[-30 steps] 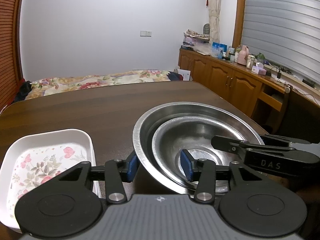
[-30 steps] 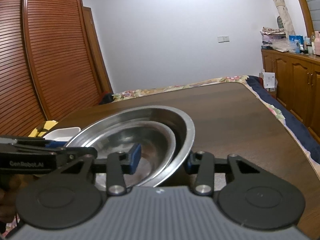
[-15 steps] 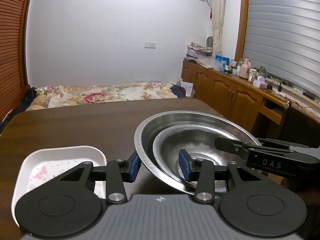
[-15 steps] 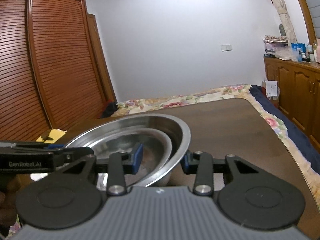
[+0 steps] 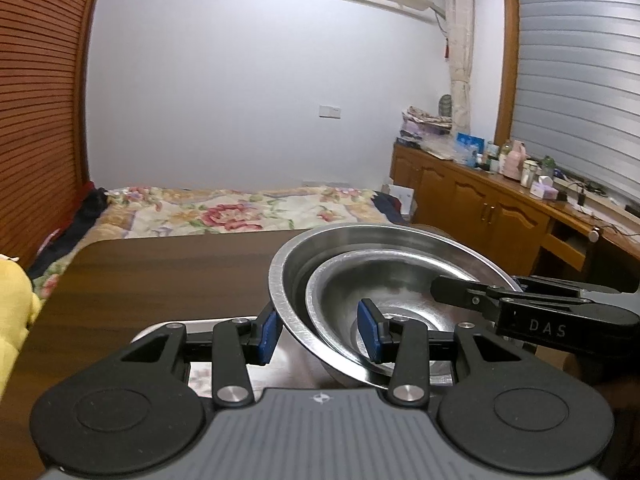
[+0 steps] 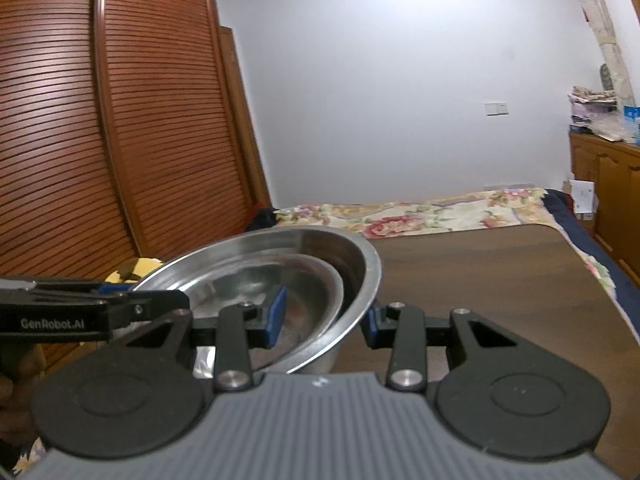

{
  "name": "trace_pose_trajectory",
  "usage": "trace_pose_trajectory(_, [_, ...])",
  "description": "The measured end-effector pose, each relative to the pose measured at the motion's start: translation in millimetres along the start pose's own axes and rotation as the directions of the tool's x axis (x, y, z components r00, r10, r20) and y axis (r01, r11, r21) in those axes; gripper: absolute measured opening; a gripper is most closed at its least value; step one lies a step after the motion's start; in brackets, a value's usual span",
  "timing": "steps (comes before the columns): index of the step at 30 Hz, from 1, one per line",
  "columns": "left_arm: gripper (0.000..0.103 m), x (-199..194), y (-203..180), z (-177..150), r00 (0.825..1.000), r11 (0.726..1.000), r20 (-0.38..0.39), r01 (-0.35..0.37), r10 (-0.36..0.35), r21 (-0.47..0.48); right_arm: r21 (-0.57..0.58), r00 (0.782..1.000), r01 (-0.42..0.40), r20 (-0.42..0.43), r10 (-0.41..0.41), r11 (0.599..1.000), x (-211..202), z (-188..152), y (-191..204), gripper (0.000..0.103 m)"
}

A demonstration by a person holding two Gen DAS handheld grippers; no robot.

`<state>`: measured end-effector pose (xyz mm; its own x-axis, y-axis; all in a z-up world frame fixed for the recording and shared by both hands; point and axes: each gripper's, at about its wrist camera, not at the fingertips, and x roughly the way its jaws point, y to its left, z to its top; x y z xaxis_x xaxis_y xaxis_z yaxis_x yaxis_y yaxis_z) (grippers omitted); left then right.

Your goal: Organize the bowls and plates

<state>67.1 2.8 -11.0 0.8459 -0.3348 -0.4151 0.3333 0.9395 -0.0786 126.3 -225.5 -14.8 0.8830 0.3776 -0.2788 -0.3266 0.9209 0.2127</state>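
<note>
- I am holding two nested steel bowls above the bench [image 5: 168, 276]: the large bowl [image 5: 298, 256] with the small bowl [image 5: 384, 280] sitting inside it.
- My left tool [image 5: 318, 330] is clamping the large bowl's left rim; my right tool [image 6: 322, 316] is clamping the opposite rim, so the bowls are hanging between both tools.
- A white tray [image 5: 204, 326] is peeking out directly beneath the large bowl.
- Count: two bowls, one tray, two tools.
</note>
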Motion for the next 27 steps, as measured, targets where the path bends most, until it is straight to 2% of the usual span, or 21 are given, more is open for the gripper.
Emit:
trace_pose_trajectory(12, [0.044, -10.6, 45.2, -2.8, 0.998, 0.998, -0.021, -0.059, 0.058, -0.022, -0.015, 0.995, -0.086, -0.059, 0.085, 0.996, 25.1, -5.3, 30.7, 0.041])
trace_pose_trajectory(27, [0.044, -16.1, 85.9, -18.5, 0.996, 0.995, -0.064, -0.069, 0.065, -0.067, -0.064, 0.988, -0.105, -0.117, 0.097, 0.992, 42.4, -14.4, 66.1, 0.041])
